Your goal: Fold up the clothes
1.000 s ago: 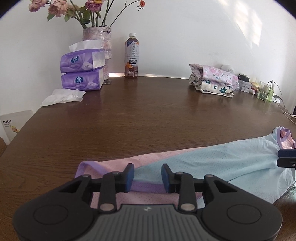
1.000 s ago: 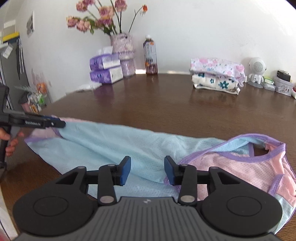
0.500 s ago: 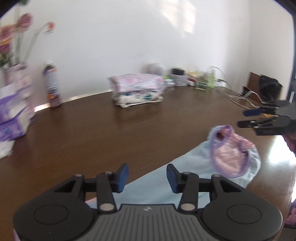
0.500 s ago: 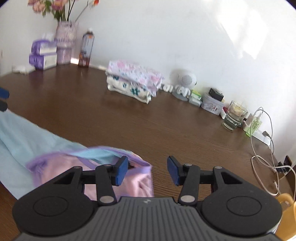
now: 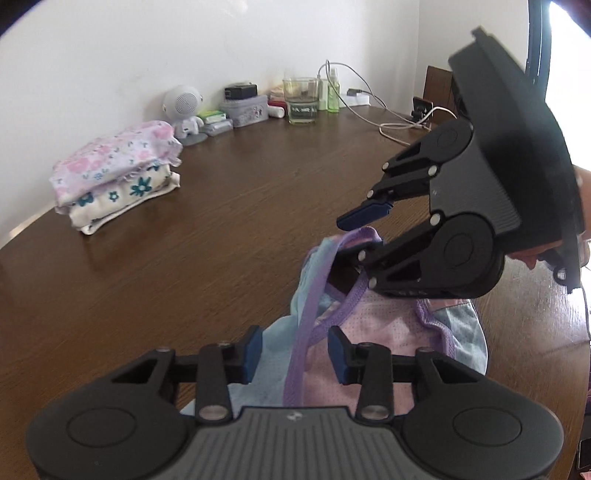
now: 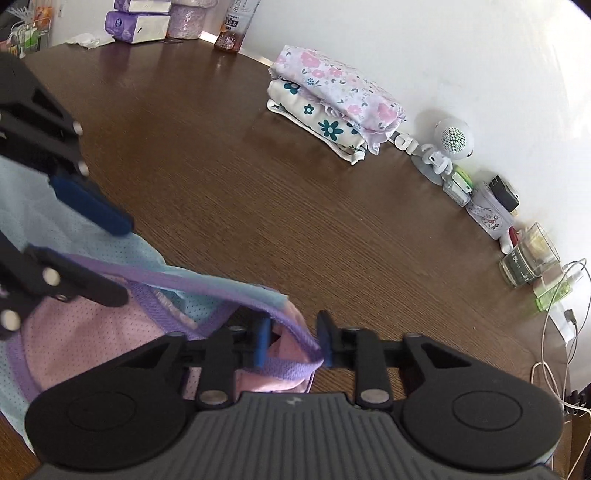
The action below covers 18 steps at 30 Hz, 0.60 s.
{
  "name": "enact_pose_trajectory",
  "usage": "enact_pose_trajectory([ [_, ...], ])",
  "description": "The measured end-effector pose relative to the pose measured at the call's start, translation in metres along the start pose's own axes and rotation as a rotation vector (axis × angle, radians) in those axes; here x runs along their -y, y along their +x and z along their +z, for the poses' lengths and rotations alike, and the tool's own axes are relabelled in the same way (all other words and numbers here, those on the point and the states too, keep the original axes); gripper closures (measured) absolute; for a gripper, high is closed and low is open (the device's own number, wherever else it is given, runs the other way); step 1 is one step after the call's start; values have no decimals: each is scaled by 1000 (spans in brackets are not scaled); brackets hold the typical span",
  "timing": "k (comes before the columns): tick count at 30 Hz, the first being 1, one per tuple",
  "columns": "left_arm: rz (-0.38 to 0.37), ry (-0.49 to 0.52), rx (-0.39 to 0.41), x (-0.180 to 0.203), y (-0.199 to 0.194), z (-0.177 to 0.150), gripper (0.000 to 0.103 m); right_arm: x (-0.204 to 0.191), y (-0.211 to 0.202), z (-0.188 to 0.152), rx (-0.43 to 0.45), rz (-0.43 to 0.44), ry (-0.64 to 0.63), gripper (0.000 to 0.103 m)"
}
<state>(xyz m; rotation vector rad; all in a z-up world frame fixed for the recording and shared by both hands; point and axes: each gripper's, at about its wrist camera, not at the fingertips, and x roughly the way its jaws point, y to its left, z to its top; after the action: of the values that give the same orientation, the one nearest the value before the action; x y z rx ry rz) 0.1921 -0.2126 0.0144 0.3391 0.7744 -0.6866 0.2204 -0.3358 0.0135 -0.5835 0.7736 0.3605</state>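
left hand-held gripper [image 5: 295, 354]: jaws apart, purple trim between
right hand-held gripper [image 6: 293, 341]: jaws apart, straddling collar
garment [image 5: 380, 332]: pink-blue, bunched on tabletop [image 5: 221, 221]

A: Where is there room on the worktop [image 6: 280, 206]?

B: The broad middle is bare wood, from the crumpled shirt [image 5: 373, 332] at the near edge up to the stack of folded clothes [image 6: 332, 107].

A: And the far edge?

B: Crowded along the wall: a small white speaker [image 6: 448, 144], a tin [image 6: 489, 218], a glass [image 6: 528, 260] and loose cables [image 6: 554, 332] toward the right corner. Tissue packs [image 6: 136, 26] and a bottle [image 6: 232, 27] fill the far left corner.

A: Near the shirt?

B: The left gripper [image 5: 295, 354] and right gripper [image 6: 291, 345] crowd each other there.
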Motion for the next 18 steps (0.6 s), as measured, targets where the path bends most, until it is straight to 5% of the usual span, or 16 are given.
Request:
enact_pose_trajectory([
  [18, -30, -10, 35, 14, 7, 0, 87, 2, -58, -19, 177, 10, 130, 101],
])
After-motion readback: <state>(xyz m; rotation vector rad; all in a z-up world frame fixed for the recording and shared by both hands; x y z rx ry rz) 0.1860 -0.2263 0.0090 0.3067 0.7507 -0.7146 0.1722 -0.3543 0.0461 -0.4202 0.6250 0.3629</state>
